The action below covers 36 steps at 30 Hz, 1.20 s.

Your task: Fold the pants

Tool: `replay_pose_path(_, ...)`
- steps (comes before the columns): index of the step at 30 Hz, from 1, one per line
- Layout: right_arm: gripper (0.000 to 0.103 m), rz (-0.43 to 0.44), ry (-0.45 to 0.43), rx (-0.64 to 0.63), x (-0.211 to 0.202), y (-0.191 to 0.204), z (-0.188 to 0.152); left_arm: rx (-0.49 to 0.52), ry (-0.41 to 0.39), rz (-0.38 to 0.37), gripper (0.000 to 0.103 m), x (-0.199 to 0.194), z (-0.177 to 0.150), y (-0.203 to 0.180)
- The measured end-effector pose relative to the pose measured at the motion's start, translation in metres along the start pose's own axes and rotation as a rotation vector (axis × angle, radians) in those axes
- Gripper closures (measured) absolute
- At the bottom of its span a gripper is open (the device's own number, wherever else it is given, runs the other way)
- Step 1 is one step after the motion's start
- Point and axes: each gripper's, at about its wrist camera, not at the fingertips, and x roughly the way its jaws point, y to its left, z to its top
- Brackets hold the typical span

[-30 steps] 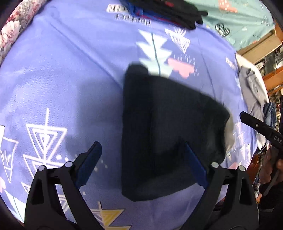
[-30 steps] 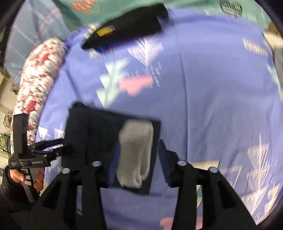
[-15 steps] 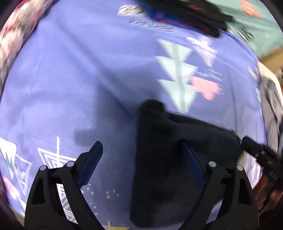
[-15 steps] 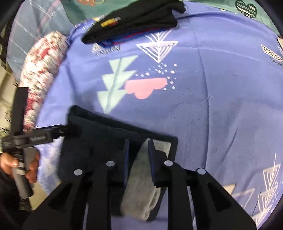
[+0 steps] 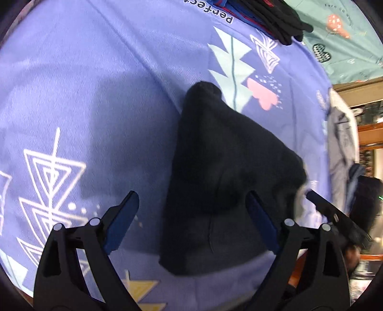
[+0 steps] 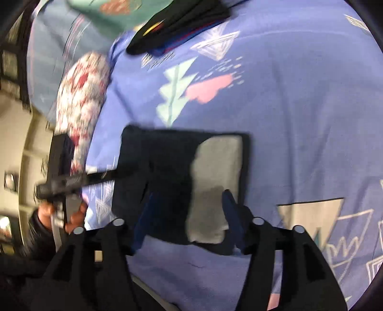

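The dark navy pants [image 5: 225, 181] lie folded into a compact rectangle on the purple patterned bedsheet [image 5: 95, 95]. In the right wrist view the pants [image 6: 167, 172] show a grey lining patch [image 6: 215, 181] on top at their right end. My left gripper [image 5: 191, 215] is open and empty above the pants' left edge. My right gripper [image 6: 186, 215] is open, its fingers on either side of the grey patch and not holding it. Each gripper also shows from the side in the other view: the left one [image 6: 71, 179] and the right one [image 5: 335, 215].
A stack of folded dark clothes [image 5: 268, 19] lies at the far edge of the bed, also in the right wrist view [image 6: 182, 21]. A floral pillow [image 6: 81, 95] sits at the left. A teal cloth [image 5: 347, 36] and grey garments [image 5: 340, 148] lie to the right.
My right gripper was nearly shut on the grey patch half a second ago and has opened and let it go. The left gripper stayed open and shifted a little over the pants.
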Motion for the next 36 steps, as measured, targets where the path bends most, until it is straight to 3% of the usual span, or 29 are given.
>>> replay_pose_path(1, 0.032, -0.006, -0.012, 0.046, -0.004, -0.012, 0.001, -0.008, 0.011, -0.031, 0.012, -0.002, -0.002, 0.003)
replay_pose_path(3, 0.031, -0.003, -0.005, 0.115, -0.002, -0.027, -0.003, -0.015, 0.028, -0.102, 0.012, -0.004, -0.007, 0.005)
replay_pose_path(6, 0.031, 0.078, 0.044, 0.171, 0.011, -0.039, -0.009, -0.019, 0.064, -0.142, 0.012, 0.005, -0.01, 0.005)
replay_pose_path(10, 0.031, 0.064, 0.07, 0.19, 0.033, -0.044, -0.013, -0.05, 0.126, -0.189, 0.012, 0.033, -0.006, 0.007)
replay_pose_path(13, 0.01, 0.07, 0.06, 0.142, 0.042, -0.03, -0.01, -0.031, 0.112, -0.218, 0.012, 0.04, -0.001, 0.003)
replay_pose_path(14, 0.011, 0.058, 0.061, 0.12, 0.044, -0.024, -0.01, -0.032, 0.113, -0.219, 0.012, 0.042, 0.0, 0.001)
replay_pose_path(16, 0.028, 0.043, 0.078, 0.088, 0.053, -0.016, -0.009, -0.026, 0.124, -0.204, 0.015, 0.045, 0.002, -0.007)
replay_pose_path(20, 0.055, 0.033, 0.087, 0.126, 0.056, -0.013, -0.007, 0.109, 0.127, -0.085, 0.018, 0.048, -0.006, -0.032)
replay_pose_path(21, 0.056, 0.05, 0.089, 0.131, 0.056, -0.013, -0.007, 0.12, 0.121, -0.083, 0.018, 0.049, -0.007, -0.034)
replay_pose_path(24, 0.058, 0.097, 0.101, 0.159, 0.054, -0.02, -0.008, 0.094, 0.117, -0.147, 0.018, 0.048, -0.005, -0.026)
replay_pose_path(28, 0.037, 0.123, 0.116, 0.181, 0.061, -0.026, -0.008, 0.02, 0.116, -0.247, 0.007, 0.052, 0.0, -0.013)
replay_pose_path(30, 0.037, 0.098, 0.118, 0.161, 0.063, -0.019, -0.006, 0.017, 0.101, -0.24, 0.008, 0.053, 0.0, -0.015)
replay_pose_path(31, 0.045, 0.082, 0.119, 0.149, 0.063, -0.016, -0.007, 0.033, 0.097, -0.228, 0.01, 0.053, -0.001, -0.019)
replay_pose_path(32, 0.053, 0.076, 0.123, 0.144, 0.063, -0.014, -0.007, 0.076, 0.089, -0.193, 0.027, 0.053, -0.003, -0.027)
replay_pose_path(34, 0.062, 0.104, 0.132, 0.148, 0.064, -0.014, -0.007, 0.153, 0.077, -0.14, 0.041, 0.05, -0.007, -0.033)
replay_pose_path(36, 0.065, 0.136, 0.131, 0.131, 0.06, -0.01, -0.005, 0.126, 0.075, -0.18, 0.062, 0.043, -0.009, -0.028)
